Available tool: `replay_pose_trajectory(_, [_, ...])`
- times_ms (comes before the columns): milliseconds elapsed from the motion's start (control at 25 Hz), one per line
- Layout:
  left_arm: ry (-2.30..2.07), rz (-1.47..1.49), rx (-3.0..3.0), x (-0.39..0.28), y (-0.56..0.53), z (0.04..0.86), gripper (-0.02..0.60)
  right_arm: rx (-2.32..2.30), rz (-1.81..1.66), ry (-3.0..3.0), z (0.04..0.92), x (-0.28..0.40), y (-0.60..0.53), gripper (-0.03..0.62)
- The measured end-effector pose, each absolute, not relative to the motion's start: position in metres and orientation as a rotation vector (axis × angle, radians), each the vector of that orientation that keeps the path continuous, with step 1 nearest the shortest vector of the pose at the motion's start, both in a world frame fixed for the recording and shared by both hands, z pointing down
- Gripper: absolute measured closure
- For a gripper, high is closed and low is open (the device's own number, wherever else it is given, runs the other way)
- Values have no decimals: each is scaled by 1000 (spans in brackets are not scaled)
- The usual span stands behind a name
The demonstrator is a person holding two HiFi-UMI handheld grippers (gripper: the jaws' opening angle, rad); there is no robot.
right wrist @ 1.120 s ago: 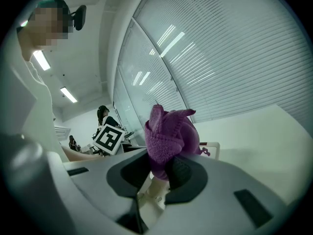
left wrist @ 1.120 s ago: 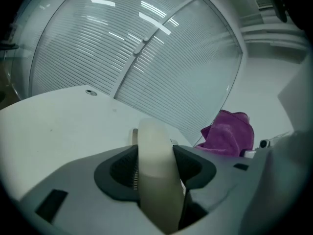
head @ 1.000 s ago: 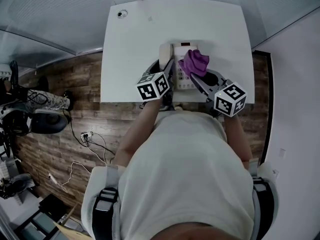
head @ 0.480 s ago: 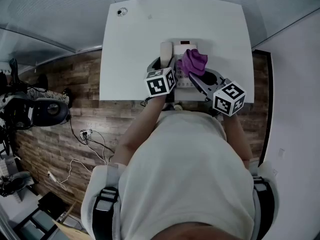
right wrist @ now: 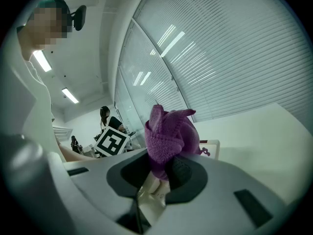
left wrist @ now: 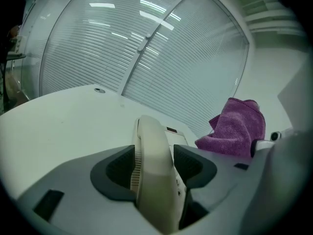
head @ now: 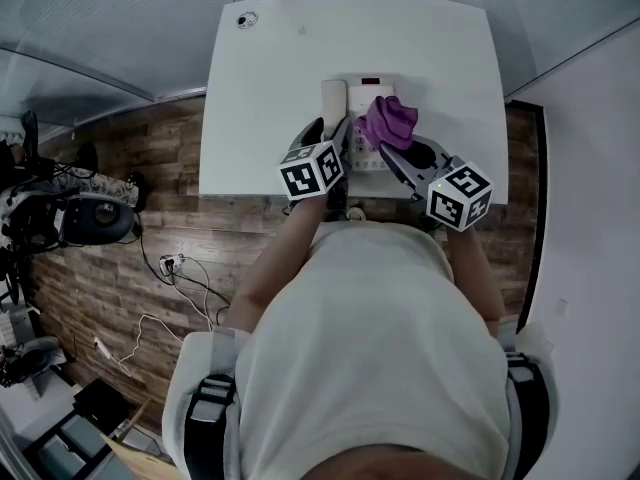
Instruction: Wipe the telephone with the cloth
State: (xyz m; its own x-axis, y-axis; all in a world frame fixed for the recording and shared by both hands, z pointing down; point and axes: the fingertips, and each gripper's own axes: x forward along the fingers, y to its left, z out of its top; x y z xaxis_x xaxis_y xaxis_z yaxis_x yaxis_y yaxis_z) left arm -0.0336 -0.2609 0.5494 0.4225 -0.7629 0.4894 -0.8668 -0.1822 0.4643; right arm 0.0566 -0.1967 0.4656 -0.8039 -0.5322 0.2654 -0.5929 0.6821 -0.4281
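Since the cloth [right wrist: 168,131] is soft and light, my right claw [right wrist: 159,174] is clenched on its bunched lower end, with the loose top standing over the telephone [head: 362,90] keypad. My left claw [left wrist: 154,170] pinches the handset [left wrist: 152,141] across its middle (hard smooth plastic, probably light, likely slippery) at the telephone's left side. The telephone sits near the front edge of a white table [head: 270,58]. Wood floor [head: 150,158], blinds [left wrist: 161,48] behind.
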Motion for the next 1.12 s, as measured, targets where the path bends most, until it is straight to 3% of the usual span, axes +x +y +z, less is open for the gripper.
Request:
replay_pose_trajectory(560, [-1337,120,2049,-37,-211,528,354,1049,741,-2773,462,54,-189,507])
replay_pose_trajectory(840, [-1363,117,2052,-68,-167,519,527,1180,738,-2732,457,39,-162,507])
replay_pose_trajectory(1120, [-1348,150,2060,-90,-129,513,551,1226,744,-2709,452,21,-122,507])
